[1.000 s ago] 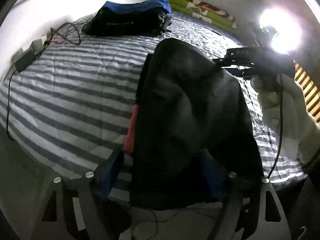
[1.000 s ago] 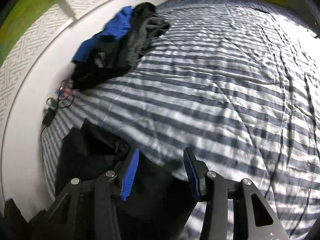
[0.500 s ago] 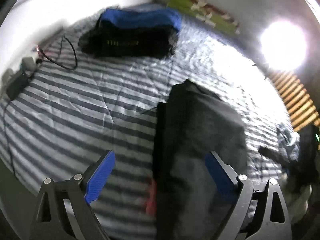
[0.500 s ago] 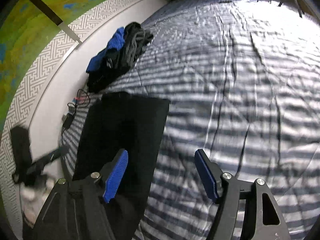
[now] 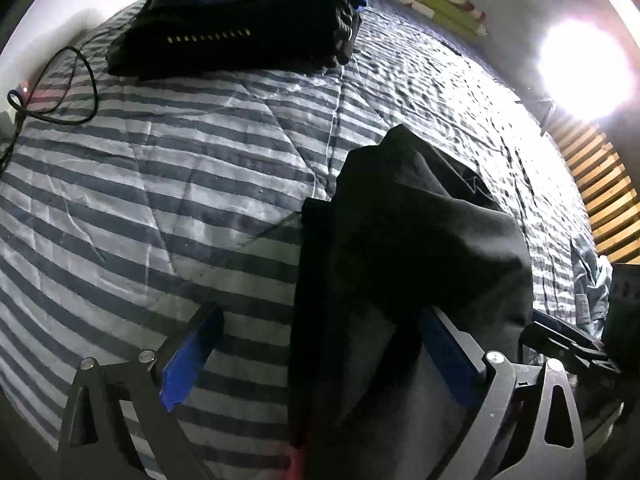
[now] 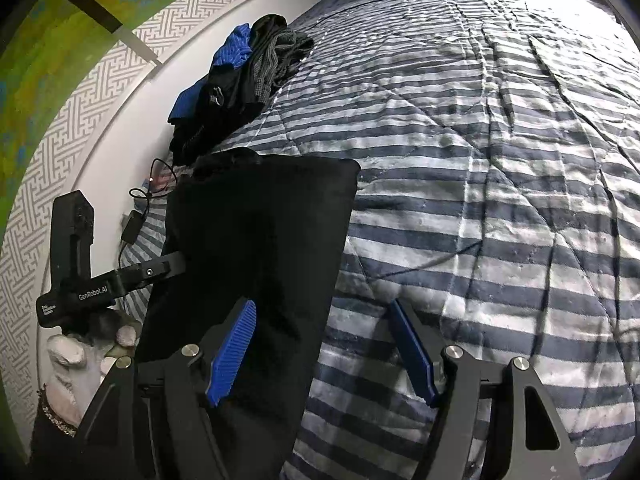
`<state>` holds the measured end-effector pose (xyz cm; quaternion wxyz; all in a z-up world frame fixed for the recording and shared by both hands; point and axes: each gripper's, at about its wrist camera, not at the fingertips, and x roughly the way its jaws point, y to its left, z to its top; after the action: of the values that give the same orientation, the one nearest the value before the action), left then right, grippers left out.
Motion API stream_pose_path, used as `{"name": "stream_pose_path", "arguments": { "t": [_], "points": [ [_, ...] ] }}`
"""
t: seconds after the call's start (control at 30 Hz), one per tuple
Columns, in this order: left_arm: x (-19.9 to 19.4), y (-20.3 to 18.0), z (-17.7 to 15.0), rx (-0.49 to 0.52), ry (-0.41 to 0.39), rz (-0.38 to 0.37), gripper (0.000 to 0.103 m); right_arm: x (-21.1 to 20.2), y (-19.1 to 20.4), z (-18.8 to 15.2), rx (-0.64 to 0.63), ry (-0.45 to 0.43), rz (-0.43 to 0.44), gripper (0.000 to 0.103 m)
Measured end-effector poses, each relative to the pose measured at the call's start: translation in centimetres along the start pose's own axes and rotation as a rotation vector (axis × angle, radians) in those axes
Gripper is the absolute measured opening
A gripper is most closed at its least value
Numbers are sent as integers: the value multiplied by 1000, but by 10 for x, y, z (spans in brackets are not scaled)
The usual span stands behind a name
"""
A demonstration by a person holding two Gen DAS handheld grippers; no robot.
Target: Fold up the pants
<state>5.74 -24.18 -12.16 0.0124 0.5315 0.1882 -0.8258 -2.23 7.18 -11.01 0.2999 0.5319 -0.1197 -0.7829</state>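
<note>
Fold mostly done: black fabric pants [image 6: 256, 256] stacked lengthwise on striped quilted bed [image 6: 480, 160], bunched at 12 o'clock, needing smoothing. Left gripper [image 5: 316, 356] and right gripper [image 6: 320, 352] spread, empty.

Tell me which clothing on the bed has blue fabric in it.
The heaped clothing pile by the wall, blue on top; the black pants near the grippers are plain dark.
</note>
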Motion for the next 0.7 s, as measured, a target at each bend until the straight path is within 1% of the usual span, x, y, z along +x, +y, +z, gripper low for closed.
{"name": "stream_pose_path", "arguments": {
  "t": [0.13, 0.2, 0.23, 0.3, 0.33, 0.37, 0.4, 0.43, 0.47, 0.6, 0.67, 0.7],
  "points": [
    [4, -3, 0, 20, -7, -5, 101, 3, 3, 2, -5, 0, 8, 67],
    [4, -3, -1, 8, -22, -13, 101, 5, 4, 4, -11, 7, 20, 67],
    [4, -2, -1, 2, -32, -19, 100, 6, 6, 5, -15, 10, 27, 65],
    [3, -2, -2, 4, -43, -35, 96, 9, 8, 5, -22, 21, 51, 61],
    [3, -3, -2, 6, -49, -44, 91, 10, 9, 5, -25, 25, 61, 50],
    [1, -3, -3, 8, -51, -52, 83, 14, 10, 5, -22, 46, 82, 41],
    [1, -5, -3, 13, -49, -62, 78, 17, 10, 5, -14, 58, 93, 41],
    [1, -8, -4, 18, -42, -82, 64, 18, 10, 5, -9, 49, 96, 39],
    [2, -10, -4, 18, -34, -92, 58, 19, 12, 6, -10, 55, 97, 36],
    [-1, -16, -7, 25, -55, -74, 48, 22, 13, 6, -1, 63, 102, 26],
    [-3, -13, -8, 3, -71, -72, 34, 21, 14, 6, -2, 58, 99, 20],
    [-7, -10, -8, -15, -80, -73, 30, 20, 17, 5, -8, 52, 95, 19]
  ]
}}
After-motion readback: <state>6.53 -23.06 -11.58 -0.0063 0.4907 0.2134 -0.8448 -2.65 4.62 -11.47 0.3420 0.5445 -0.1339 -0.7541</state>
